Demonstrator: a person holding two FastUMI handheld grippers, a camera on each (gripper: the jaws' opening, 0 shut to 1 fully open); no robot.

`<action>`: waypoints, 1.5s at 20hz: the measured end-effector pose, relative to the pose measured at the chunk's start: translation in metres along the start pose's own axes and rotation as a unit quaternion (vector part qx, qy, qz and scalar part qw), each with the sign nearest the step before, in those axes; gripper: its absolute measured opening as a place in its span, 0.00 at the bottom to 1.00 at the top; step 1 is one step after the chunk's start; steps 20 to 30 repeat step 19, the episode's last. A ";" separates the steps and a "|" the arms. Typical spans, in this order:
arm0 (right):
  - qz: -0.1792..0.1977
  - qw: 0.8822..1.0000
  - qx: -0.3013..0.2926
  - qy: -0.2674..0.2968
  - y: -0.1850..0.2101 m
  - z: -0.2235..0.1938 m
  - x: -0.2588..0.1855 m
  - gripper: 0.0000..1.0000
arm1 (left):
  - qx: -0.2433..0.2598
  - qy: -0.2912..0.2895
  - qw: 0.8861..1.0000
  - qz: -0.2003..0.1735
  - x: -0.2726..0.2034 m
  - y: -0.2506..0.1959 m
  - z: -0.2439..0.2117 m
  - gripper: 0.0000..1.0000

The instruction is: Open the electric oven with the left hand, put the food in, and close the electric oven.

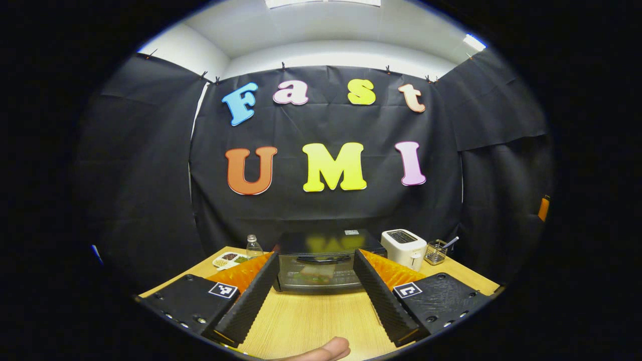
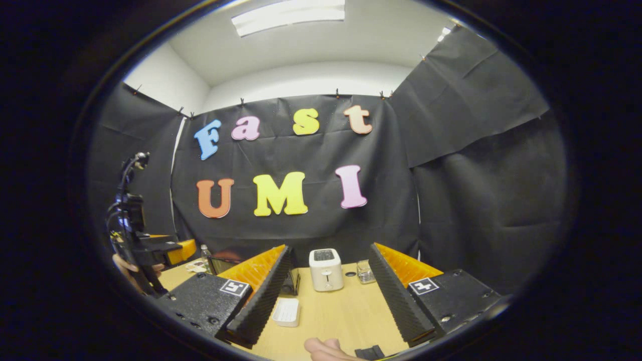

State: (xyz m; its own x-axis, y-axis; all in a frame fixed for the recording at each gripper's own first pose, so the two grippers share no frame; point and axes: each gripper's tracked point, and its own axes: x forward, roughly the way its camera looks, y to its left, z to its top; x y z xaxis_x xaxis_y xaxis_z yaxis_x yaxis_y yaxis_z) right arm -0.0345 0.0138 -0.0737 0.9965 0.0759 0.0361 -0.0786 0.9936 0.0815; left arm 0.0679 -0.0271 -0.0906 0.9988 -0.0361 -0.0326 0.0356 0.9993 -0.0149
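Note:
The black electric oven (image 1: 321, 243) stands on the wooden table (image 1: 311, 321) straight ahead in the left gripper view, its glass door (image 1: 318, 276) shut and the handle (image 1: 323, 259) across the top of the door. My left gripper (image 1: 316, 253) is open, short of the oven, with nothing between its fingers. In the right gripper view my right gripper (image 2: 328, 248) is open and holds nothing. A small white ridged tray (image 2: 287, 312) lies on the table by its left finger. The left gripper (image 2: 138, 240), held by a hand (image 2: 123, 265), shows at the far left, near the oven's corner (image 2: 220, 263).
A white toaster (image 1: 404, 246) and a wire basket (image 1: 435, 252) stand right of the oven. A clear bottle (image 1: 254, 246) and a divided dish (image 1: 228, 259) sit to its left. A fingertip (image 1: 326, 350) shows at the bottom edge. A small black object (image 2: 368, 352) lies near the front.

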 end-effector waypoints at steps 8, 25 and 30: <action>0.000 0.999 -0.024 -0.024 -0.004 0.025 -0.046 0.89 | 0.023 -0.061 0.998 -0.015 -0.113 -0.028 0.028 0.96; -0.006 0.999 -0.040 -0.030 -0.027 0.022 -0.059 1.00 | 0.028 -0.051 0.998 -0.001 -0.140 -0.038 0.009 0.95; -0.006 0.999 -0.040 -0.030 -0.027 0.022 -0.059 1.00 | 0.028 -0.051 0.998 -0.001 -0.140 -0.038 0.009 0.95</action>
